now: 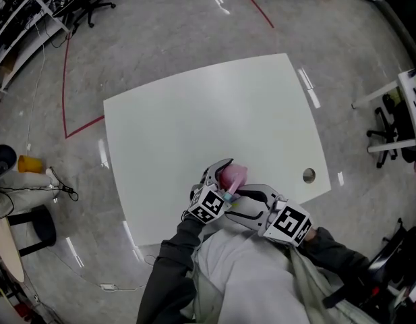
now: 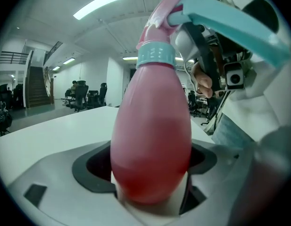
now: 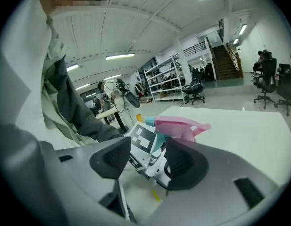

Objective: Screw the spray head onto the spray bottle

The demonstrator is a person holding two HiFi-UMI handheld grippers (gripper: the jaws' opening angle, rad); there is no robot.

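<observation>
Spray bottle (image 2: 152, 126) is clamped in the left tool (image 2: 150, 187), evidently steadied so the spray head (image 3: 182, 125) seated on it can be turned; the right tool (image 3: 145, 161) is held open and empty beside that head, over the near edge of the desk (image 1: 214, 113).

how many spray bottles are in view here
1: a pink spray bottle, clamped in the left gripper over the near part of the white table, with the spray head on top. The person's body may hide others.

Over the white table (image 1: 208, 113), left gripper (image 1: 224, 175) and right gripper (image 1: 241, 196) flank a pink spray bottle (image 1: 233, 176)
</observation>
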